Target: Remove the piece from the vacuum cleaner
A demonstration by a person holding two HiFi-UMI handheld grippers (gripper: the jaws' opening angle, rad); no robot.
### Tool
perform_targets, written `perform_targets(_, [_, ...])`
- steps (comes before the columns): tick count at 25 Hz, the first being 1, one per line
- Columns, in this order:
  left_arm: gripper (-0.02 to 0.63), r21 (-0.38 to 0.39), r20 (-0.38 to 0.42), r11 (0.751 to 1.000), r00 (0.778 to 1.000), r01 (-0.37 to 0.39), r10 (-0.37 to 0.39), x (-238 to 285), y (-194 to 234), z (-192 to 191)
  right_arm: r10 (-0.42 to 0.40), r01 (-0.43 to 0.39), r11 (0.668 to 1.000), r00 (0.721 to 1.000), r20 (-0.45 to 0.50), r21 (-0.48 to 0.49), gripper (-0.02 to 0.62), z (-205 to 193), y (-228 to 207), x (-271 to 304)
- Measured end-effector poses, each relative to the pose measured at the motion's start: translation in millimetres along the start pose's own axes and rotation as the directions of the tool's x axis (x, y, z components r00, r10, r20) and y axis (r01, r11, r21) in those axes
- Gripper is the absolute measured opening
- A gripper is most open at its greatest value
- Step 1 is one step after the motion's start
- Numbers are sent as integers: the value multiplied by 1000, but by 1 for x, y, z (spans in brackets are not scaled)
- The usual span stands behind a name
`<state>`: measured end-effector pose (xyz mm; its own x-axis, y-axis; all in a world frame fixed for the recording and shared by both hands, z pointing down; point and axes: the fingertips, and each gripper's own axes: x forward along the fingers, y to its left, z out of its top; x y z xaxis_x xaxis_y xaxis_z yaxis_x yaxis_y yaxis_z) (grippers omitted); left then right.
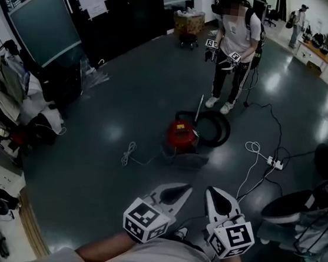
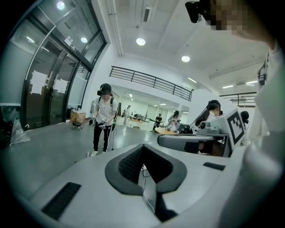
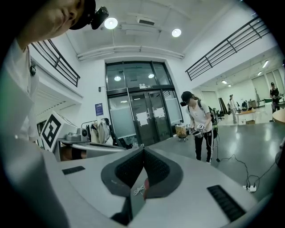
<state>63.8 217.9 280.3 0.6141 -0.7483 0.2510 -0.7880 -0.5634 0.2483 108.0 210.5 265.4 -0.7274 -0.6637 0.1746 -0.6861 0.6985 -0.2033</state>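
A red vacuum cleaner (image 1: 181, 134) stands on the dark floor in the middle of the head view. Its black hose (image 1: 215, 128) lies coiled to its right, and a thin pale wand (image 1: 200, 105) sticks up from it. My left gripper (image 1: 185, 189) and right gripper (image 1: 211, 192) are held close to my body, well short of the vacuum. Both point toward it and hold nothing. In the left gripper view the left gripper (image 2: 143, 147) has its jaws meeting at the tip. The right gripper (image 3: 143, 150) looks the same in the right gripper view. A sliver of red shows through its gap.
Another person (image 1: 236, 47) stands beyond the vacuum holding two grippers. A power strip (image 1: 274, 163) with white cable lies on the floor to the right. A loose white cable (image 1: 128, 153) lies left of the vacuum. Chairs (image 1: 296, 215) crowd the right, and clutter lines the left wall.
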Motion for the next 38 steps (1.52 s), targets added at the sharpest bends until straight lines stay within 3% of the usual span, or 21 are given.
perform_targets(7, [5, -39, -16, 998, 999, -40, 39, 6, 31, -7, 9, -8, 1000, 1000, -19, 17, 14, -3, -11, 24])
perform_targets(14, [5, -37, -24, 999, 999, -35, 34, 36, 89, -2, -11, 12, 1000, 999, -42, 23, 14, -5, -36, 78])
perform_targets(26, [5, 108, -61, 987, 992, 115, -109, 121, 234, 12, -162, 164, 986, 985, -63, 25, 14, -2, -106, 226])
perform_targets(33, [5, 194, -110, 966, 982, 170, -151, 180, 290, -21, -207, 212, 976, 973, -99, 41, 14, -27, -148, 279])
perform_targets(38, [5, 215, -144, 955, 974, 203, -174, 223, 318, -69, -219, 226, 973, 967, -131, 40, 14, -73, -184, 315])
